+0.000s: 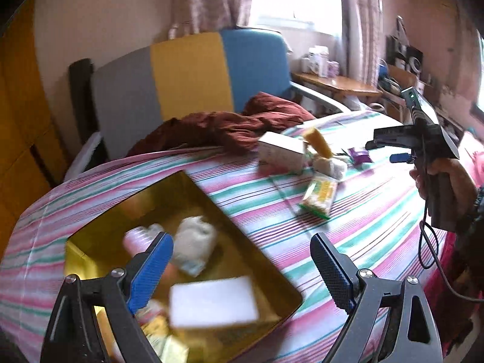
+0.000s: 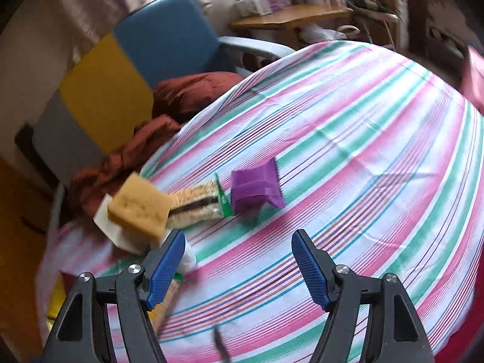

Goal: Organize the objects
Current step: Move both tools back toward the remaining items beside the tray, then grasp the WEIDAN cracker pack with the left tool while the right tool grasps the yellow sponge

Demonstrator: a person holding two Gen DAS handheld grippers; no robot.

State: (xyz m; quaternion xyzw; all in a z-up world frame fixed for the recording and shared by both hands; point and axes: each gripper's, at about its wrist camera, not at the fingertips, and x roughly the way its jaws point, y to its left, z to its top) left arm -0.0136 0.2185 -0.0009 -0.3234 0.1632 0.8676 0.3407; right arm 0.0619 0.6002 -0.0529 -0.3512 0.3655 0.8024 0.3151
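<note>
A gold box [image 1: 251,242] lies on the striped bed below my left gripper [image 1: 242,266], which is open and empty above it. Inside lie a white block [image 1: 211,302], a white cloth bundle [image 1: 193,242] and a pink bottle [image 1: 139,239]. On the bed beyond lie a white carton [image 1: 281,148], a yellow sponge [image 1: 317,142] [image 2: 139,208], a green snack packet [image 1: 319,195], a cracker packet [image 2: 196,205] and a purple packet [image 1: 358,154] [image 2: 257,187]. My right gripper [image 2: 239,260] is open and empty above the bed, also seen in the left wrist view [image 1: 390,148].
A dark red cloth [image 1: 230,124] [image 2: 127,157] lies at the bed's far edge against a grey, yellow and blue chair [image 1: 187,72] [image 2: 121,69]. A wooden shelf with bottles [image 1: 335,81] [image 2: 287,15] stands by the window. A cable [image 1: 429,248] hangs from the right gripper.
</note>
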